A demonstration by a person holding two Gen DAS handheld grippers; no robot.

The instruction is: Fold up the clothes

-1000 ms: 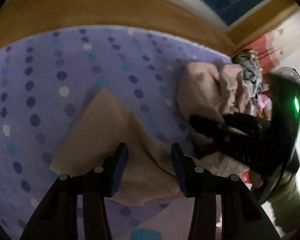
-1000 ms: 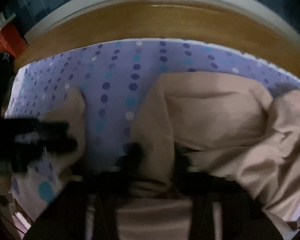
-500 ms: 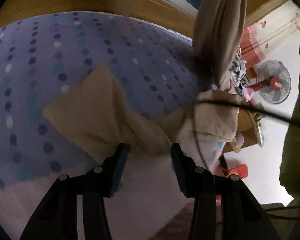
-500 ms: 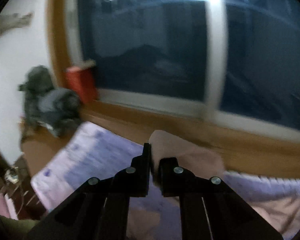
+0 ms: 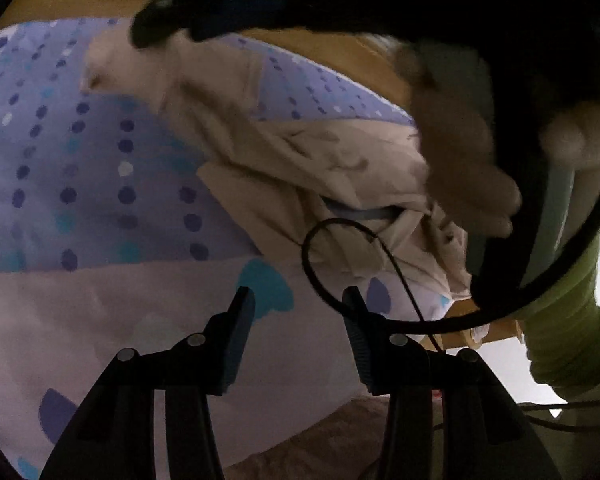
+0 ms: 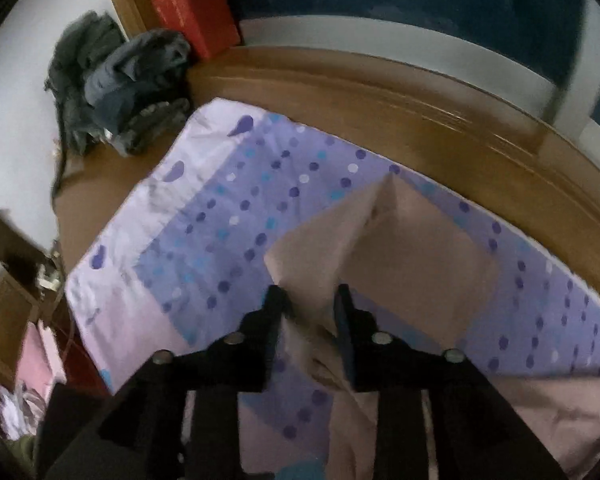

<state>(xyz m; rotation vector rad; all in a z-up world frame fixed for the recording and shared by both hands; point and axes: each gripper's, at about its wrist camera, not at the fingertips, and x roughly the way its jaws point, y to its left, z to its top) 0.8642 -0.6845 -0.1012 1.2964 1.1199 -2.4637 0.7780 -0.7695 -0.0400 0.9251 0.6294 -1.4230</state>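
A beige garment (image 6: 412, 264) lies spread on the purple dotted bedsheet (image 6: 228, 216). One fold of it rises between the fingers of my right gripper (image 6: 310, 306). Those jaws are opening, and the pads stand apart from the cloth. In the left wrist view the same garment (image 5: 308, 160) is crumpled across the middle and right of the bed. My left gripper (image 5: 297, 296) stands open over the pale lilac border of the sheet (image 5: 100, 320), with nothing between its fingers. A hand (image 5: 460, 152) and the dark bulk of the other gripper fill the top right.
A wooden bed frame (image 6: 380, 92) runs along the far side under a dark window. A pile of dark clothes (image 6: 120, 88) and a red box (image 6: 196, 16) sit at the far left corner. A black cable (image 5: 320, 272) loops over the right finger, near a green sleeve (image 5: 568, 320).
My right gripper lifted a fold of the beige garment, swung it over the bed, and its jaws have now parted. My left gripper drew back off the cloth toward the bed's near edge.
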